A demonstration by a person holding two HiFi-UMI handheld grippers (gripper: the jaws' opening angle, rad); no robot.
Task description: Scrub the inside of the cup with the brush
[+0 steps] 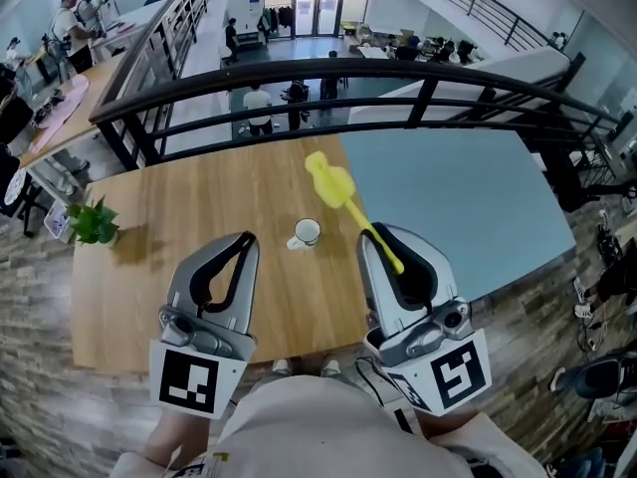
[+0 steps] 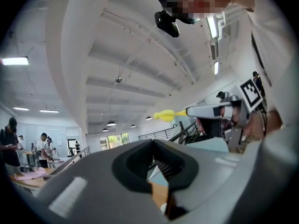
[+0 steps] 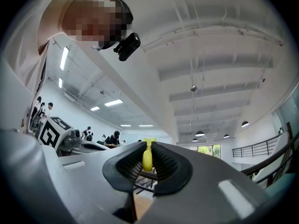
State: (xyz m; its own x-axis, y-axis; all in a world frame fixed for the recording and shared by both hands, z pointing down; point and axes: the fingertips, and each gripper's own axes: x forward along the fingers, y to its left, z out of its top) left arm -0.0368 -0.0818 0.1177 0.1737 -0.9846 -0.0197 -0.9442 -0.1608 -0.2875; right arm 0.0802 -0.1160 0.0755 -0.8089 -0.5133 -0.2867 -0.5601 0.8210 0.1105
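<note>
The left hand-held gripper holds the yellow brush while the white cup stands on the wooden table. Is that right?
No. The right hand-held gripper clamps the yellow brush, as the right gripper view shows; the left hand-held gripper is shut and empty. The white cup does stand on the wooden table.

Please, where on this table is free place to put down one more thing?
Free: the wood between the plant and the cup, and the blue surface right of the cup. Crowded only round the cup, where the right tool holds the brush close by.
</note>
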